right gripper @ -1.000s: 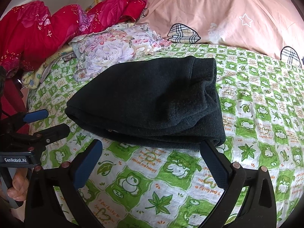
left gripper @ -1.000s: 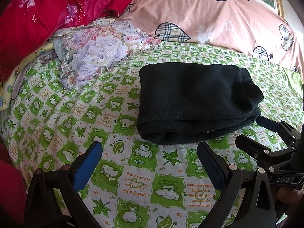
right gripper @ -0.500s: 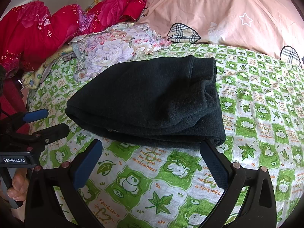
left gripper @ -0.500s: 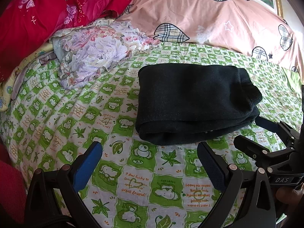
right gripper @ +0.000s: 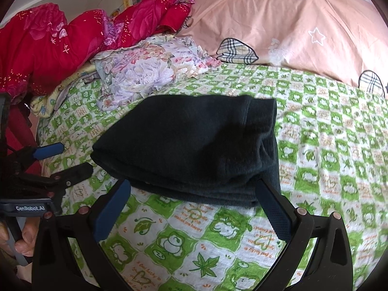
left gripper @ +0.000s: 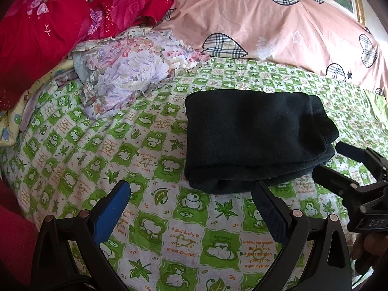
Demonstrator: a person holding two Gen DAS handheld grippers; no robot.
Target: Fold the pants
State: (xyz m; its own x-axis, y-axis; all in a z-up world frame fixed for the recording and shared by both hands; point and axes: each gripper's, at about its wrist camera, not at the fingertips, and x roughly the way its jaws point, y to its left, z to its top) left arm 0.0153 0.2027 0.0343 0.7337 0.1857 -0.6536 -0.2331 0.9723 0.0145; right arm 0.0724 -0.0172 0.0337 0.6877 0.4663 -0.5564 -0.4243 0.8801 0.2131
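I read "GenRobot.AI" on the black left gripper (right gripper: 61,160) body and "DAS" on the black right gripper (left gripper: 337,160). The green-and-white checked bedsheet (left gripper: 155,237) is printed "makes me happy".

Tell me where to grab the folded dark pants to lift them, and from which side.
Probably grip the dark pants at the stacked near edge, coming in low from the front with the open right gripper: all layers meet there.
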